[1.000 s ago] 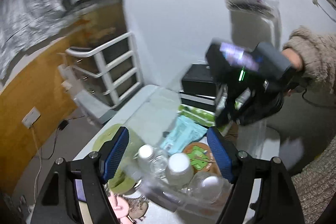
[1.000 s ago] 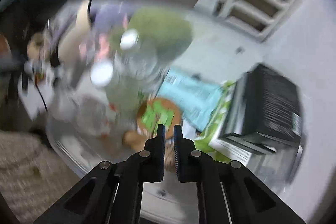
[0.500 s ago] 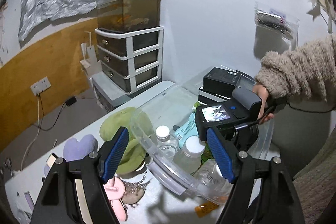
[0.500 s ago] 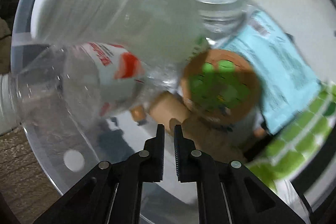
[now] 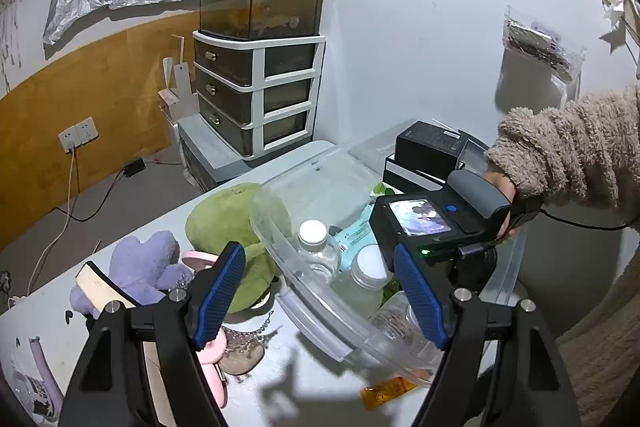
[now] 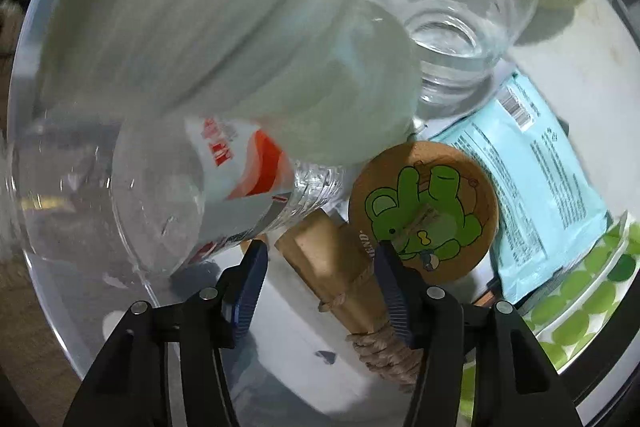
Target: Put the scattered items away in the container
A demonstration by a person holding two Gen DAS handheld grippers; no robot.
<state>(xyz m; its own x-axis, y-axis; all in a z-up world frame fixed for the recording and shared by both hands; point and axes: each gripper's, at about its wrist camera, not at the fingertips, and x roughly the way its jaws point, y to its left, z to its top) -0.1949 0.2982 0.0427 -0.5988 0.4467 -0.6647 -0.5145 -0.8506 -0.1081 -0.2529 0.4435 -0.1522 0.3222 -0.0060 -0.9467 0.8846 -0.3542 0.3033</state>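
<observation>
A clear plastic bin on the white table holds capped bottles, a red-labelled bottle, a teal packet, a cork coaster with a green frog and a brown paper roll tied with twine. My right gripper points down into the bin. Its jaws are opening, with the brown roll lying between them. My left gripper hangs open over the bin's near rim, holding nothing. Beside the bin lie a green plush, a purple plush, a pink item, a chain and an orange packet.
Black boxes stand at the bin's far end. A drawer unit with a fish tank on top stands against the wall behind the table. A fuzzy sleeve reaches in from the right. A cable runs across the floor on the left.
My right gripper has dropped down into the bin, and its jaws have gone from shut to apart around the brown roll. My left gripper has rolled and shifted, still open.
</observation>
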